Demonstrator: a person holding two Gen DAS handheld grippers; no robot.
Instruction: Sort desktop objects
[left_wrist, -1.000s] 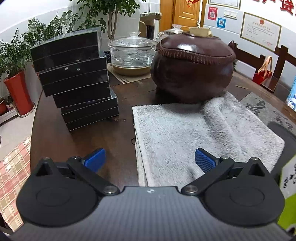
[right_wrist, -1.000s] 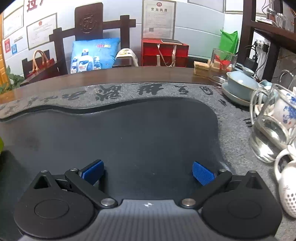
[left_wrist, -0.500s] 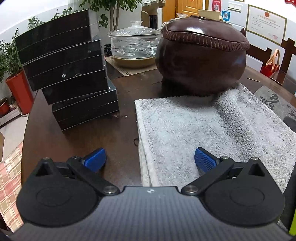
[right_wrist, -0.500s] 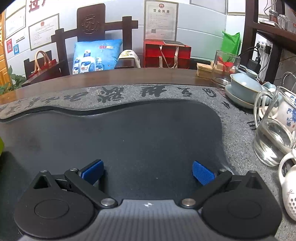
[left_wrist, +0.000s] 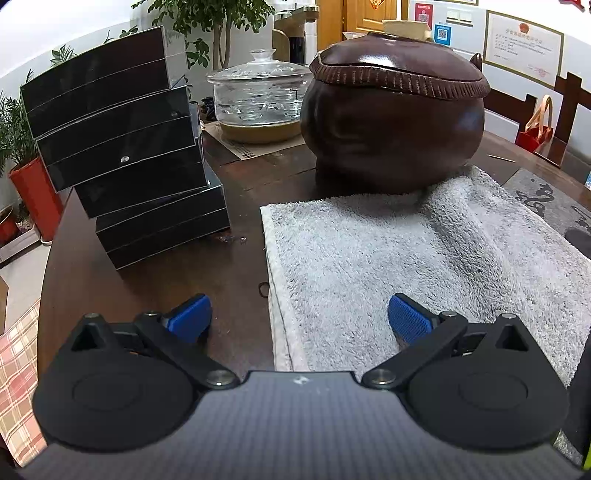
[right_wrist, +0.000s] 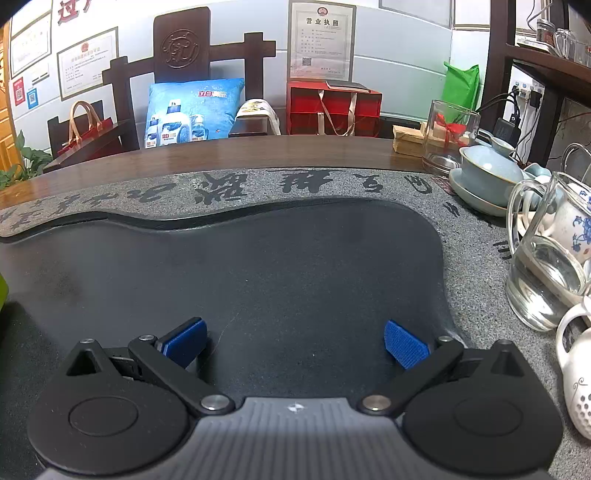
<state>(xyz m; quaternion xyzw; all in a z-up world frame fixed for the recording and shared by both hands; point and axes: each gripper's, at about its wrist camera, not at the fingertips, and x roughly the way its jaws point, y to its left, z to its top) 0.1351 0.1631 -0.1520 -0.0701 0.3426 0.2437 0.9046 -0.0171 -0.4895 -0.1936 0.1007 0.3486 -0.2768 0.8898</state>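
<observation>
Left gripper (left_wrist: 299, 312), jaws apart and empty, has advanced over the grey fluffy towel (left_wrist: 424, 258) toward the brown lidded pot (left_wrist: 391, 122). Right gripper (right_wrist: 295, 341) stays spread, idle. Probably an approach.

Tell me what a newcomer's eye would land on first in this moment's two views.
In the left view, the big brown pot dominates, standing at the far edge of the grey towel, with a leaning stack of black boxes to its left. In the right view, the dark stone tea tray fills the middle, with a glass pitcher at its right edge.
</observation>
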